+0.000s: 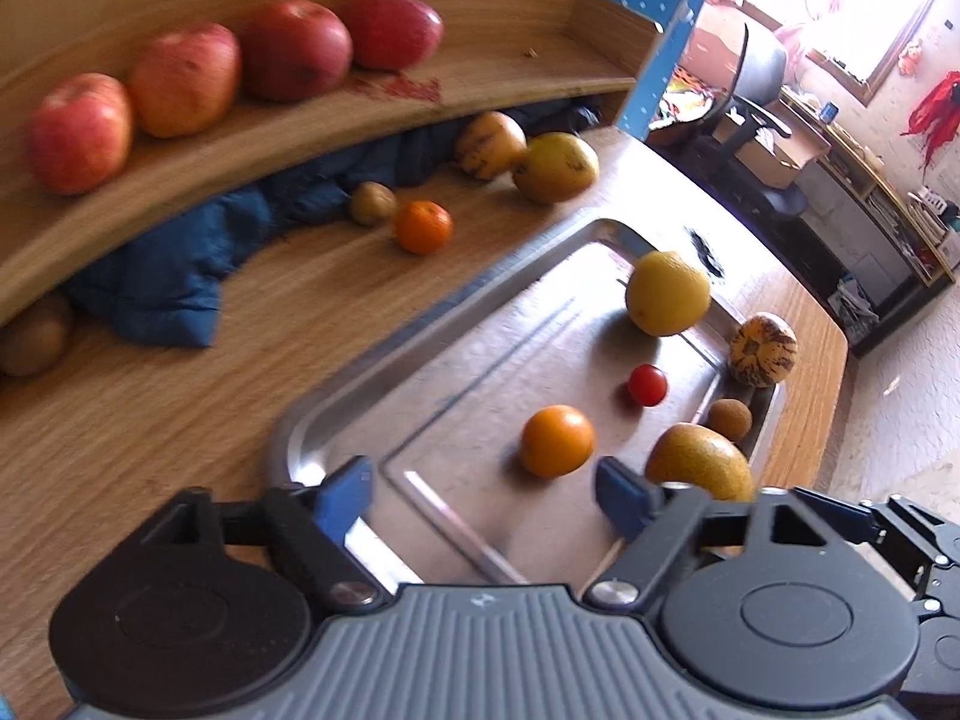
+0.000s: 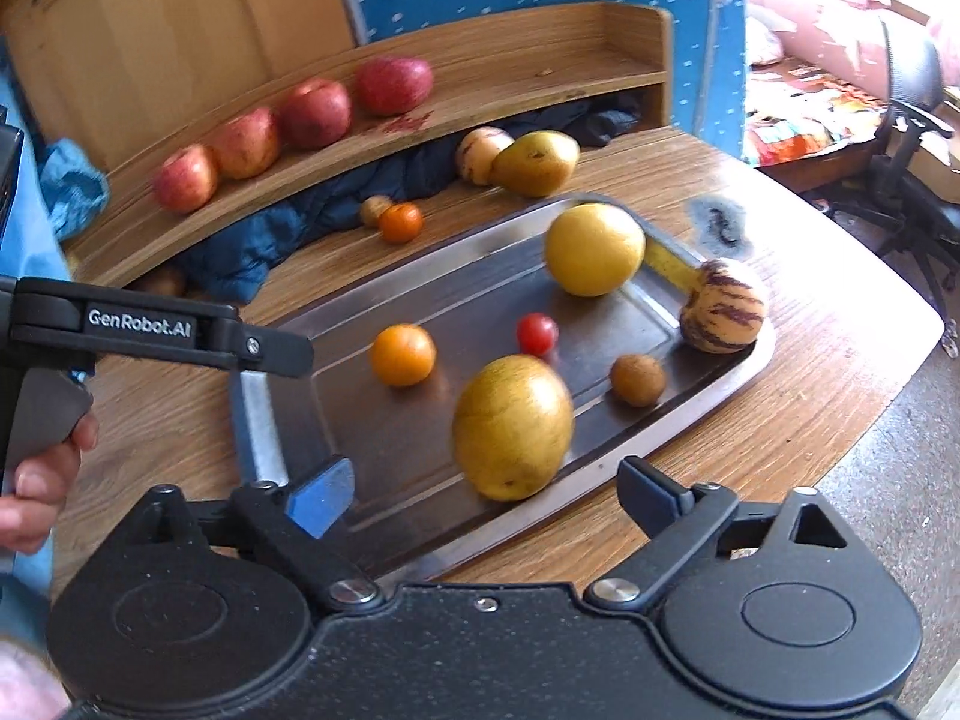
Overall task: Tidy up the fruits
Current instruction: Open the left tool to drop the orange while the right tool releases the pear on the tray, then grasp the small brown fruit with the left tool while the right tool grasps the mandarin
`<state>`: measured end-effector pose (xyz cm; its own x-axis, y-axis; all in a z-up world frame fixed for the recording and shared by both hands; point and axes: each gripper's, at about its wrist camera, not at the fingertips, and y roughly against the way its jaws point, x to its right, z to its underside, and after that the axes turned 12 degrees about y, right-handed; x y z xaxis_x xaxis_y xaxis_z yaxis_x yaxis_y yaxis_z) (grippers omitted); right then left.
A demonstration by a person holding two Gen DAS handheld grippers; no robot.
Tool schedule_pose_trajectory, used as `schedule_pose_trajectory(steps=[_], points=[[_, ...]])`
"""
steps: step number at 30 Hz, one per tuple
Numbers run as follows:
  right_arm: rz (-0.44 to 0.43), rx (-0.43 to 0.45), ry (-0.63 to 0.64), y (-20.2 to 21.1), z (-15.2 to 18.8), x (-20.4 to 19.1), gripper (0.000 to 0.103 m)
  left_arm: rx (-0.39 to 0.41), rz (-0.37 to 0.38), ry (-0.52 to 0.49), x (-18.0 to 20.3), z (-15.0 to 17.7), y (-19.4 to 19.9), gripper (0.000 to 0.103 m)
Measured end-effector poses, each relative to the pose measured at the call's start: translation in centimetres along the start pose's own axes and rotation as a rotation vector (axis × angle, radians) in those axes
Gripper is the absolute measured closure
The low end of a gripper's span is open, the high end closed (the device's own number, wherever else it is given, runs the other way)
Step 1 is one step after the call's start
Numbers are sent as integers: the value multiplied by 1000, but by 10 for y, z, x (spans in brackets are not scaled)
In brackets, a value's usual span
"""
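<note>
Across the middle of both views we log the rectangular stainless-steel tray [image 2: 282, 420] on the wooden table [image 2: 840, 324]. It holds six fruits, largest first: a round yellow citrus [image 2: 594, 249] at its far end, a yellow-brown pear [image 2: 513, 426] near the lower centre, a purple-striped cream melon-like fruit [image 2: 723, 306] against the right rim, a small orange mandarin [image 2: 402, 354], a brown kiwi-like fruit [image 2: 638, 380], and a red cherry tomato [image 2: 537, 333].

Upper left, the curved wooden shelf [image 1: 510, 69] carries four red apples [image 1: 294, 57] in a row. Below it, loose on the table: a second pear [image 1: 555, 168], a second striped fruit [image 1: 489, 144], a second mandarin [image 1: 422, 227], and a small brown fruit [image 1: 372, 203].

Left gripper [image 1: 483, 492]: fingers apart, nothing between them, mandarin just ahead. Right gripper [image 2: 486, 492]: fingers apart, pear just beyond the tips, not pressed.

We judge we are between placements. Next: choose one loose table fruit, reach toward the shelf underside, close gently on it.
</note>
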<state>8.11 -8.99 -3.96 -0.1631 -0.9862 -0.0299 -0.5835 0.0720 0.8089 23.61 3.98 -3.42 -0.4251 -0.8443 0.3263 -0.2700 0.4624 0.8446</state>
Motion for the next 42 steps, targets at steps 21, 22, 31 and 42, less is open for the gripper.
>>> schedule_pose_trajectory(steps=[21,22,31,42], points=[[-154,-59,253,-15,-43,-42,2,-2,-194,173,-84,14,21,1],[-154,-59,253,-15,-43,-42,2,2,-199,180,-85,12,22,1],[-168,13,295,-32,-83,-33,1,52,-220,216,-85,-6,18,1],[-85,55,354,-60,-119,-2,1,84,-211,237,-68,-40,-9,1]])
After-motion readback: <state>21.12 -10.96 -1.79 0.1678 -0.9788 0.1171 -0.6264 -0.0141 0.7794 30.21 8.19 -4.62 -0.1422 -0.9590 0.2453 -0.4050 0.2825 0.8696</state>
